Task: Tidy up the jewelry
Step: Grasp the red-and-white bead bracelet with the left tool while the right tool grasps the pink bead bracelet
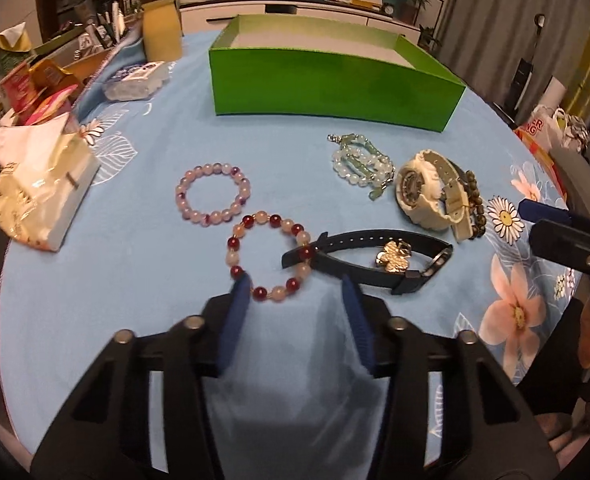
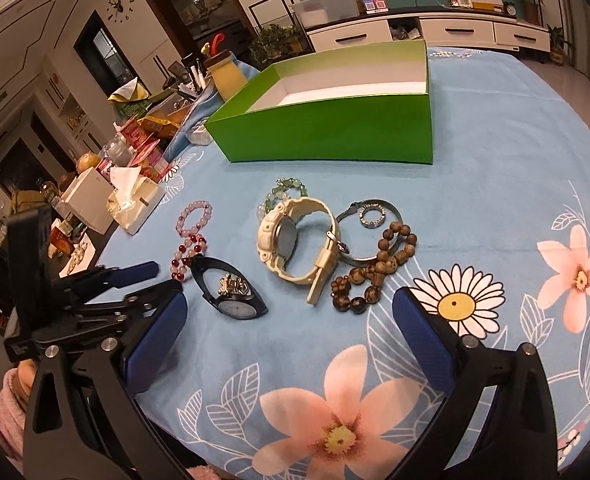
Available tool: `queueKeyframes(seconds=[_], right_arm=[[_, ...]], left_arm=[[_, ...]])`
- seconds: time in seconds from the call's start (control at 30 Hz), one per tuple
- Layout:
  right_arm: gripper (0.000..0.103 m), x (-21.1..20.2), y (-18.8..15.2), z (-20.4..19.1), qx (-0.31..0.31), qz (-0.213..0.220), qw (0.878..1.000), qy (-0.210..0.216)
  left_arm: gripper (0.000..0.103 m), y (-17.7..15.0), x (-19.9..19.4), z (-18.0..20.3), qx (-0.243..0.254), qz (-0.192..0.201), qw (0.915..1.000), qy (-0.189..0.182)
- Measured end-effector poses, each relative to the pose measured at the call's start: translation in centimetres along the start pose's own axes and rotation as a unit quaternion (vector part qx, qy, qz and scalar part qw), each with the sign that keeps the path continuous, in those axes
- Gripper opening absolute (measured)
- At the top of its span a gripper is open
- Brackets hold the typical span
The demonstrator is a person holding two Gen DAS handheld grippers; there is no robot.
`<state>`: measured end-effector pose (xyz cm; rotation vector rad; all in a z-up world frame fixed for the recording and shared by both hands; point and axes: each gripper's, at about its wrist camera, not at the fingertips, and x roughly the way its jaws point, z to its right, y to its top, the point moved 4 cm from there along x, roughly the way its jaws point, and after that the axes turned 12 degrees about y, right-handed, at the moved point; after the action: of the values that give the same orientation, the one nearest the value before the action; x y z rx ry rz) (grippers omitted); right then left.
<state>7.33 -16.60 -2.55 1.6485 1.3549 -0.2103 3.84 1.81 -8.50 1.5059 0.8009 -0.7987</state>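
A red-and-pink bead bracelet [image 1: 261, 216] lies on the blue floral cloth. My left gripper [image 1: 295, 290] is open over its near edge; the left pad [image 1: 237, 300] touches a bead, the right pad stands apart. Behind it are a purple bead bracelet [image 1: 215, 168], a black watch [image 1: 375, 238] with a gold brooch [image 1: 395, 260], a white watch [image 1: 423, 192] and a green-white bracelet [image 1: 361, 164]. My right gripper [image 2: 291, 298] hangs wide open in front of the white watch [image 2: 279, 236] and brown beads [image 2: 379, 268], holding nothing. An open green box [image 2: 327, 132] stands behind.
A tissue pack [image 1: 43, 188], snack packets and a yellow jar [image 1: 161, 32] crowd the table's left side. A silver bangle [image 2: 375, 208] lies behind the brown beads. The left gripper [image 2: 163, 280] shows beside the black watch [image 2: 235, 308]. The table's rounded edge runs close on the right.
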Motion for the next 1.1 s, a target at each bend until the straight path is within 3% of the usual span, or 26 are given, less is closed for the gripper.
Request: queueKeyframes(seconds=[0.27,0.33,0.37,0.43,0.53,0.7,0.93,1.1], right_arm=[[0.102,0.4,0.2,0.2,0.005,-0.004,1.000,-0.005],[0.102,0.5,0.2,0.2,0.007,-0.005,1.000,-0.006],[0.102,0.6,0.2,0.2,0.007,-0.006,1.000,-0.007],[0.102,0.6,0.2,0.2,0.007,-0.007,1.000,-0.009],[0.102,0.8,0.4,0.0,0.006,-0.006,1.000,-0.009],[0.102,1.2,0.8,-0.7,-0.003,-0.009,1.000,-0.011],[0.102,2.6,1.9,-2.6,-0.030,-0.019,0.999,0.006],[0.102,5.8,4.0,-5.8,-0.074,-0.039,0.996,0.032]], left_arm=[[0.033,0.4,0.7,0.7,0.051,0.014,0.9986,0.001],[0.011,0.3,0.7,1.3,0.063,0.007,0.9978,-0.022],[0.010,0.2,1.0,1.4,0.066,-0.005,0.9971,-0.036],[0.009,0.2,1.1,1.5,0.078,-0.001,0.9965,-0.030],[0.008,0.6,1.4,0.8,0.052,-0.006,0.9978,-0.041],[0.008,0.7,0.5,-2.0,-0.032,0.007,0.9965,-0.077],[0.007,1.5,-1.9,-7.0,-0.125,0.036,0.9868,-0.096],[0.007,1.7,-3.0,-9.5,-0.180,0.049,0.9772,-0.101]])
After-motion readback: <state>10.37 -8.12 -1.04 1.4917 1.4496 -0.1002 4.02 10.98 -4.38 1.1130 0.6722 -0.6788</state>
